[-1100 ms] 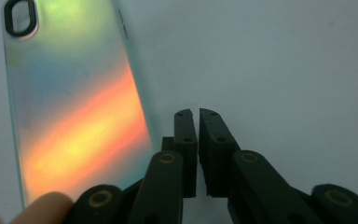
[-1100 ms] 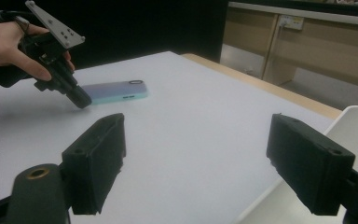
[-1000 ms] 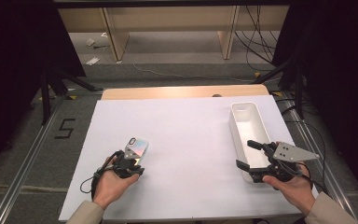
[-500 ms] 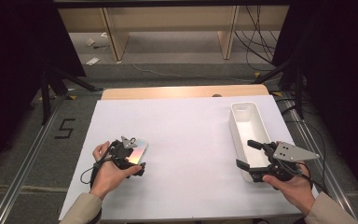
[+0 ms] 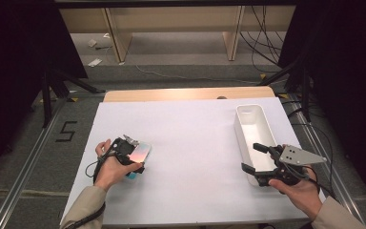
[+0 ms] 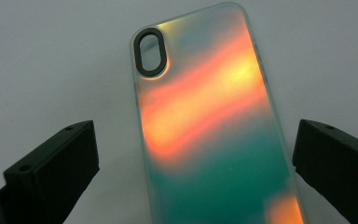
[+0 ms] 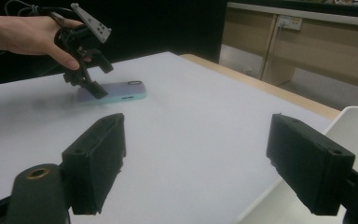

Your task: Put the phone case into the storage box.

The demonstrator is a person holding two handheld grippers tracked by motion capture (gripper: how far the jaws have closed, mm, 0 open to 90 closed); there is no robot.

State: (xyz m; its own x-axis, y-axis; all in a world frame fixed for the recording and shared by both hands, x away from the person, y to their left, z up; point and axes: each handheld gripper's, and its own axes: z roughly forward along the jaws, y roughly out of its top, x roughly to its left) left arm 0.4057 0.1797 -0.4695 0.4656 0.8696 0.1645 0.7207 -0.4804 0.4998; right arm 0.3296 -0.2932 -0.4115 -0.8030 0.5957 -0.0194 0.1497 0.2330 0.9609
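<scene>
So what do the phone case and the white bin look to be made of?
Phone case: probably glossy plastic with an iridescent film, as orange and teal sheen shifts across its smooth back inside a translucent rim. Bin: likely matte white moulded plastic, judging by its thin walls, rounded corners and even colour.

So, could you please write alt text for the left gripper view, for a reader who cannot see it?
An iridescent phone case, shimmering orange and teal with a dark oval camera cutout, lies flat on a white table. The left gripper frames it with two black jaws standing wide apart, one on each side, not pressing on it.
</scene>
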